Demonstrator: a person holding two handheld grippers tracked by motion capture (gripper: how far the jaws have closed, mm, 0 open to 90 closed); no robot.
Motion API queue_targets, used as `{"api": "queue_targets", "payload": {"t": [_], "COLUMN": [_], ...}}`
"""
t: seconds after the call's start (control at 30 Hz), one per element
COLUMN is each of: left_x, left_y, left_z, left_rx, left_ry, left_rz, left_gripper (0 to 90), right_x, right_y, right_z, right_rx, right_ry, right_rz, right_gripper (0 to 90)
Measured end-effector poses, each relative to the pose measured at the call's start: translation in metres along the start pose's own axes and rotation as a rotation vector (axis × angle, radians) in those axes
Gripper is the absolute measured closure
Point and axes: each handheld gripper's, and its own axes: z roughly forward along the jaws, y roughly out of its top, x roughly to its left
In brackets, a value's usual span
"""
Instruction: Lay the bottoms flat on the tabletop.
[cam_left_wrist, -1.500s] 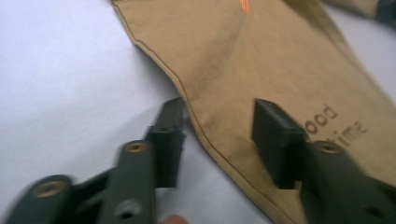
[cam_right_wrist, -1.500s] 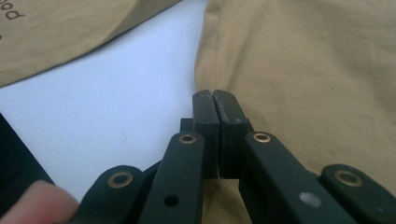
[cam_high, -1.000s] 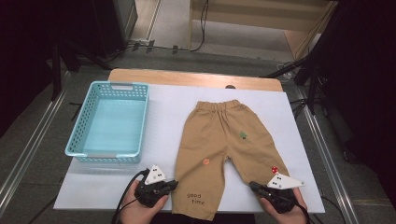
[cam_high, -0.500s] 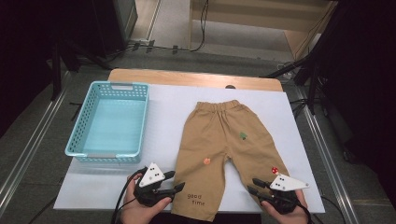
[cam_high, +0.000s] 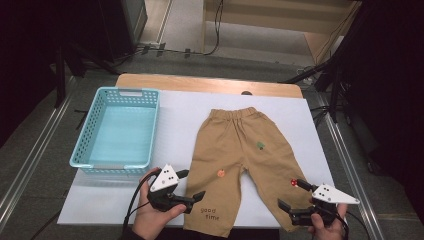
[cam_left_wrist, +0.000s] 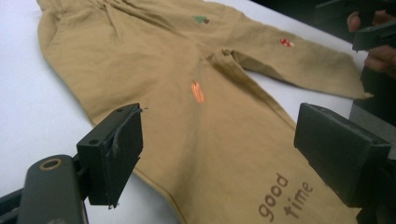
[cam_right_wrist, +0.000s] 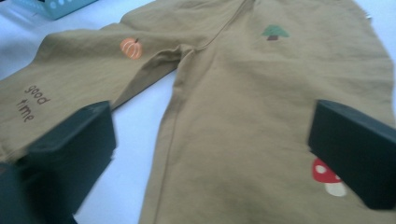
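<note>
Both the left gripper (cam_high: 189, 186) and right gripper (cam_high: 294, 196) had just been opening, jaws wide and empty above the trousers (cam_high: 239, 150); advisable to re-grip both hems squarely before folding.

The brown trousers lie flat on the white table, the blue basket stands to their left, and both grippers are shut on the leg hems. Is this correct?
Not fully. The trousers do lie flat on the white table, with the blue basket to their left, but the left gripper and right gripper have just been opening: their jaws stand wide apart above the cloth, holding nothing, as both gripper views show.
</note>
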Motion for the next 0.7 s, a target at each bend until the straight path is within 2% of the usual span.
{"api": "queue_targets", "payload": {"t": [0.17,0.27,0.33,0.37,0.57,0.63,0.7], "left_x": [0.004,0.008,0.01,0.013,0.019,0.021,0.025], "left_y": [0.012,0.02,0.025,0.028,0.041,0.045,0.049], "left_z": [0.002,0.003,0.004,0.004,0.005,0.008,0.011], "left_rx": [-0.019,-0.031,-0.04,-0.05,-0.083,-0.079,-0.08], "left_ry": [-0.011,-0.015,-0.016,-0.043,-0.038,-0.033,-0.045], "left_rz": [0.006,0.017,0.015,0.012,0.021,0.015,-0.002], "left_gripper": [10.3,8.1,1.2,0.0,0.0,0.0,0.0], "right_x": [-0.006,-0.006,-0.006,-0.006,-0.007,-0.007,-0.008], "right_y": [-0.001,-0.001,-0.001,-0.001,-0.003,-0.003,-0.004], "right_z": [-0.005,-0.005,-0.006,-0.006,-0.008,-0.009,-0.009], "right_rx": [-0.029,-0.036,-0.039,-0.039,-0.053,-0.059,-0.064], "right_ry": [-0.006,-0.015,-0.023,-0.024,-0.044,-0.051,-0.042], "right_rz": [0.039,0.034,0.029,0.029,0.029,0.024,0.021], "right_gripper": [0.0,0.0,0.0,0.0,0.0,0.0,0.0]}}
